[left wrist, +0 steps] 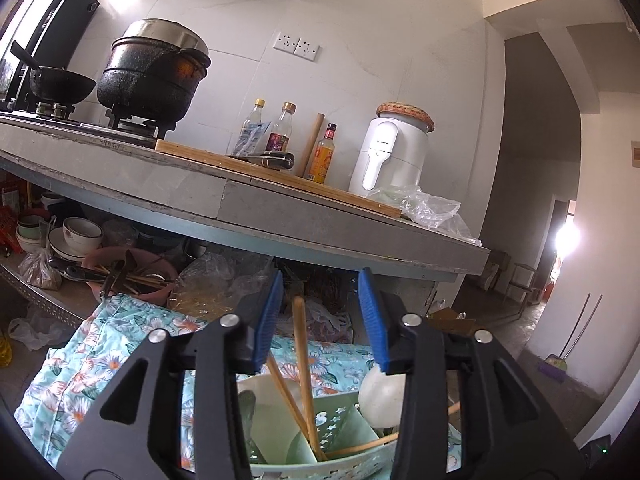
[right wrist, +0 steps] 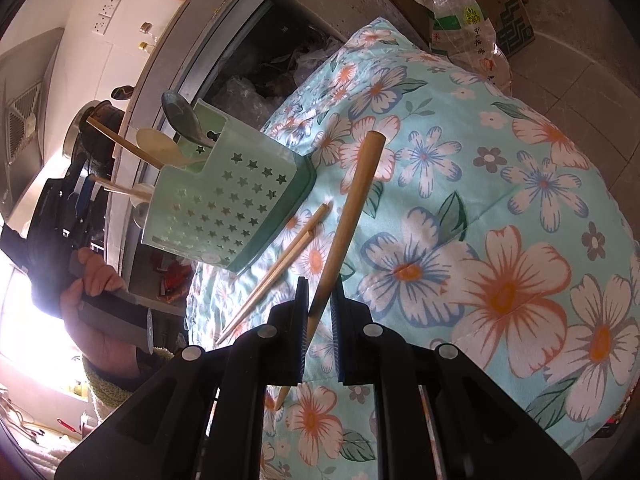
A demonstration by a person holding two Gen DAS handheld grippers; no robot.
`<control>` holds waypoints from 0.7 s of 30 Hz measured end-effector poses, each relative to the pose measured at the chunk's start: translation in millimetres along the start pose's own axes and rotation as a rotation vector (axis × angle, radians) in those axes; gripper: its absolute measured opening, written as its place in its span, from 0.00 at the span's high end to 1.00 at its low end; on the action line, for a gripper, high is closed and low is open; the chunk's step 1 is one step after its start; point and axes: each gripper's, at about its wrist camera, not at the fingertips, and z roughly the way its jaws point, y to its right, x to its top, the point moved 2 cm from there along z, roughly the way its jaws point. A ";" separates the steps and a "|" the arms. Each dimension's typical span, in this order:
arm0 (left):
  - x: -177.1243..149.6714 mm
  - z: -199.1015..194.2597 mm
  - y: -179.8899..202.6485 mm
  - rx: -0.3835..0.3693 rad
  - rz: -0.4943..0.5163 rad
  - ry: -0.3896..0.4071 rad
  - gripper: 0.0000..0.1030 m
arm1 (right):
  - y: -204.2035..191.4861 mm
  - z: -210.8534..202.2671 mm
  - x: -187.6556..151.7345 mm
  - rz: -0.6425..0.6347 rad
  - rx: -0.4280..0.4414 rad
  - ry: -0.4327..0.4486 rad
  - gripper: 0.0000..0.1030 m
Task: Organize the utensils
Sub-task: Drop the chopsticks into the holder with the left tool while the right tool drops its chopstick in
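Note:
A pale green utensil holder [left wrist: 340, 416] with star cut-outs stands on a floral cloth [left wrist: 120, 344]. In it are wooden chopsticks [left wrist: 302, 360], a white spoon [left wrist: 380, 396] and a grey spoon [left wrist: 248, 404]. My left gripper [left wrist: 320, 274] hovers just above it, open; one chopstick rises between the blue pads [left wrist: 266, 316] without being pressed. In the right wrist view the holder [right wrist: 224, 200] sits at the cloth's far edge. My right gripper [right wrist: 322, 284] is shut on a long tapered wooden stick [right wrist: 352, 208]. A pair of chopsticks [right wrist: 280, 268] lies on the cloth [right wrist: 500, 200] beside it.
A concrete counter [left wrist: 240, 200] carries a black pot [left wrist: 152, 76], a wok [left wrist: 60, 88], bottles [left wrist: 324, 152], a cutting board [left wrist: 200, 152] and a white appliance [left wrist: 392, 156]. Bowls [left wrist: 80, 232] crowd the shelf below. A plastic bag [right wrist: 456, 16] and a box [right wrist: 516, 28] lie past the cloth.

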 end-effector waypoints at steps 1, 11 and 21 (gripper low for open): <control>1.2 -3.7 0.0 -0.001 0.001 0.001 0.58 | -0.6 -0.9 0.2 -0.002 0.000 0.002 0.89; 0.8 -55.5 -1.7 -0.023 0.041 -0.047 0.24 | -19.8 -22.7 11.7 -0.083 0.029 0.071 0.92; -61.7 -71.2 -20.3 0.118 0.126 -0.339 0.15 | -81.6 -57.5 44.2 -0.308 0.059 0.185 0.93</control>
